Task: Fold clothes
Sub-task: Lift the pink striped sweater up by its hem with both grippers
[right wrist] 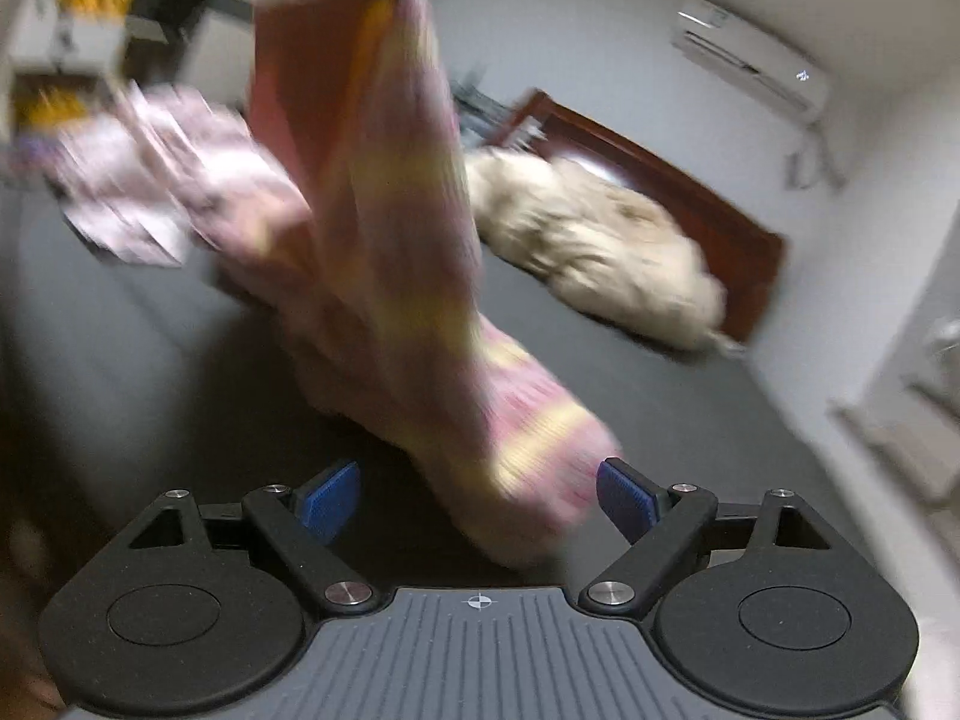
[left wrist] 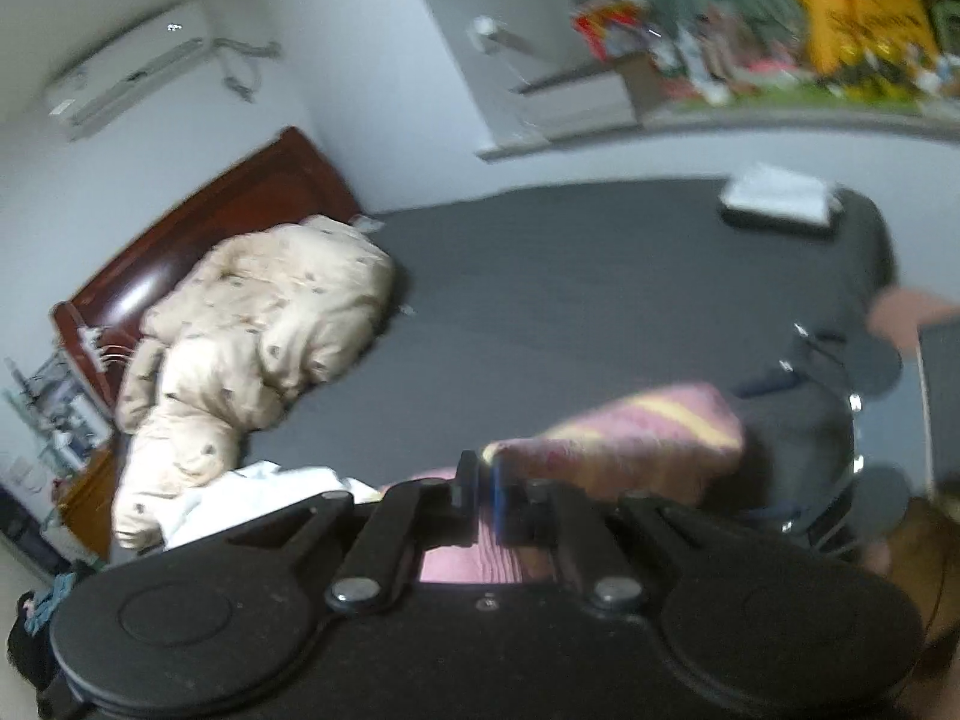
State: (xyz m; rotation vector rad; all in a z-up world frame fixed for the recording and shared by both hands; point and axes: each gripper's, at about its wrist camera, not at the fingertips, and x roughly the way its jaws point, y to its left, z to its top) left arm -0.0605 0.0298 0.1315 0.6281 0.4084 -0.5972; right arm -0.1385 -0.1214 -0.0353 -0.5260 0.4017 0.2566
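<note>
The left gripper [left wrist: 489, 495] has its jaws pinching the pink striped garment [right wrist: 384, 276], hoisting it off the dark bed [left wrist: 570, 276] to hang straight; the right gripper [right wrist: 477, 501] has its jaws spread around the dangling end, gripping nothing.

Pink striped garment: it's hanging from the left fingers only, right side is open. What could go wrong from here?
1. The pink striped garment hangs bunched from the left gripper alone, so it may twist or slip.
2. The open right gripper could close on a wrong layer of the dangling end.
3. The garment could drag across the patterned clothes on the bed.
</note>
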